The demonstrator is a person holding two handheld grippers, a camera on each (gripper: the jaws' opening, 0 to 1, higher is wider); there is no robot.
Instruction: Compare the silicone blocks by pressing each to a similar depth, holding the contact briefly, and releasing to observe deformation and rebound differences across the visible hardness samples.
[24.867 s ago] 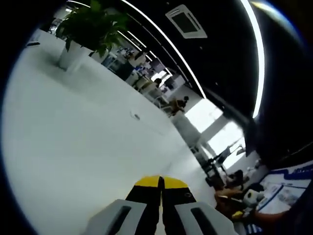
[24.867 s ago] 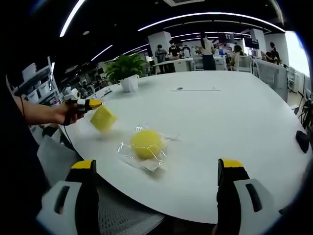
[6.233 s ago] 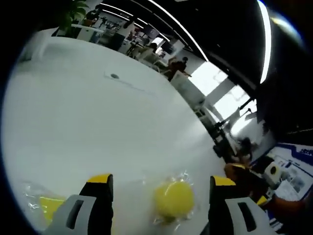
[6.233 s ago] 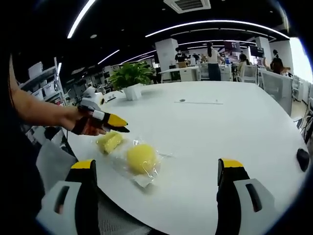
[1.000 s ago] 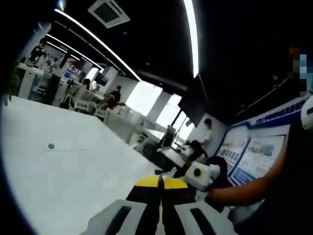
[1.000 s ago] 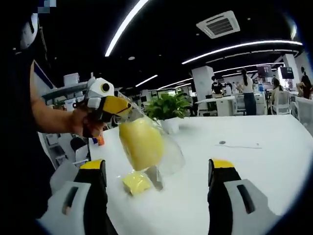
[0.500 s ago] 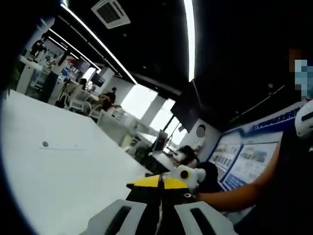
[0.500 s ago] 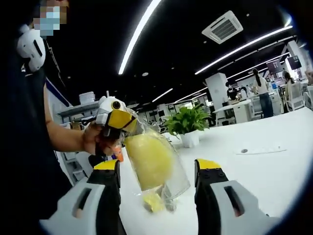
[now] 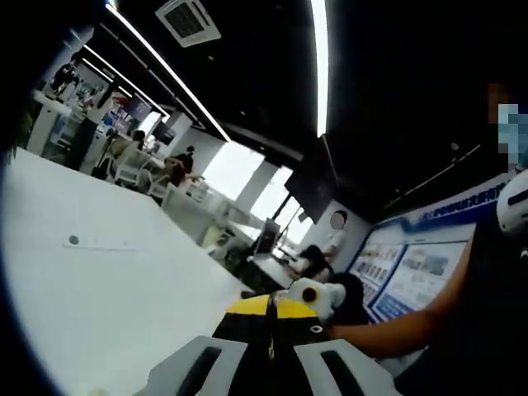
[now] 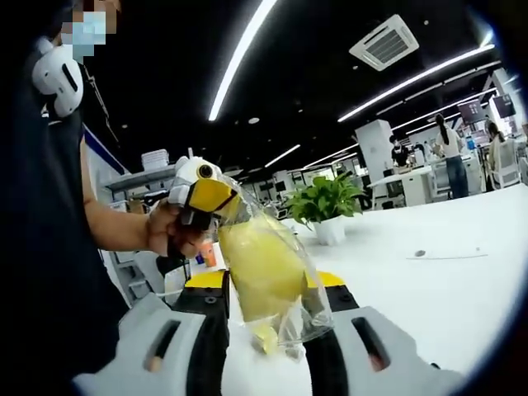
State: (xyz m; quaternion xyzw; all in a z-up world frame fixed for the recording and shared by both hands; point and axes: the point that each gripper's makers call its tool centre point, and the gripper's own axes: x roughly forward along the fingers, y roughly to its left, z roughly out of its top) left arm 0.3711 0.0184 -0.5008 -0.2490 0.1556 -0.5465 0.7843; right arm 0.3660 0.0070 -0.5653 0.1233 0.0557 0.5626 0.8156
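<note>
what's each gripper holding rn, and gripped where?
Left gripper pinches the clear bag by its top edge. Right gripper has closed on the bagged yellow block, squeezing its sides.

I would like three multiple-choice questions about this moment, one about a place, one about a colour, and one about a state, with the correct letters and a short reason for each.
1. Where is the bagged block?
A. lying flat on the table
B. held up in the air between both grippers
C. beside the plant pot

2. What colour is the block inside the clear bag?
A. yellow
B. blue
C. red

3. How does the right gripper stand?
A. wide open, far from the block
C. pointing at the ceiling
B. closed in on the block from both sides

Answers: 1 B, the left gripper pinches the bag's top while it hangs above the white table. 2 A, it shows yellow through the plastic. 3 B, its jaws press against the block's two sides.
</note>
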